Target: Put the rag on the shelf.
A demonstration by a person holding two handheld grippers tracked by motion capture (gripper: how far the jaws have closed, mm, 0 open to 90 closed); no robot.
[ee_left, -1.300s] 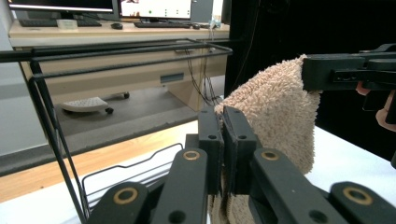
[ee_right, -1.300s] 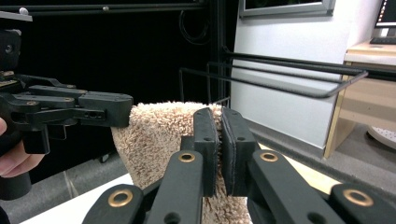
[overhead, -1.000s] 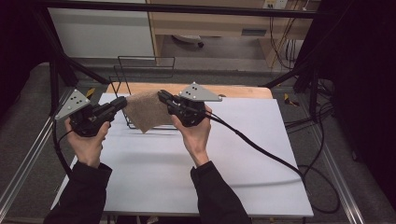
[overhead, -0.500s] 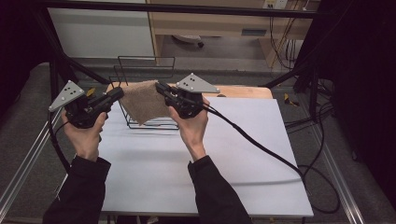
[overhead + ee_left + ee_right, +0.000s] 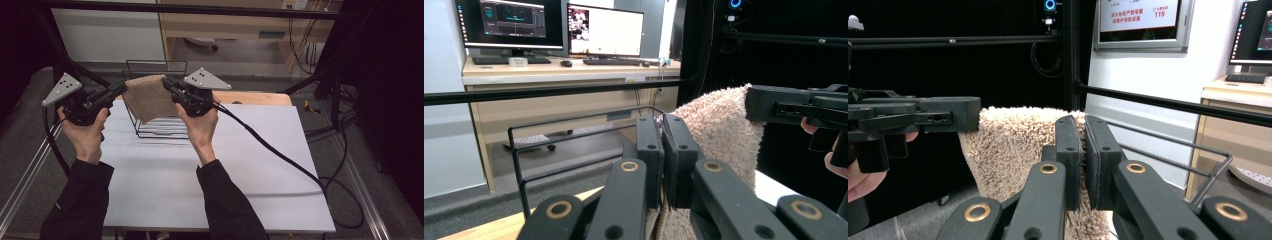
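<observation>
The brown terry towel (image 5: 146, 97) hung in the air above the far-left part of the white table (image 5: 200, 175), stretched between both grippers. The left gripper (image 5: 120, 90) pinched the towel's left top corner, jaws pressed together on the cloth, as the left gripper view showed w/ pile bulging round its pads. The right gripper (image 5: 167, 84) did the same on the right top corner, jaws tight on the fabric. Held that way, by two corners and level, the towel hung flat and open w/ its lower edge drooping to a point; my guess is the aim was to drape it over the black wire rack (image 5: 157, 127), which stood directly under and behind it near the table's far edge.

Obstacles etc.: the rack's upright back frame rose just behind the towel, so the cloth would need to clear that top bar before coming down. A wooden board (image 5: 260, 98) lay along the far edge, right of the rack. The right gripper's cable (image 5: 270, 150) trailed across the table toward the near-right corner, well apart from the rack. A desk w/ monitors (image 5: 559, 27) stood beyond the table.
</observation>
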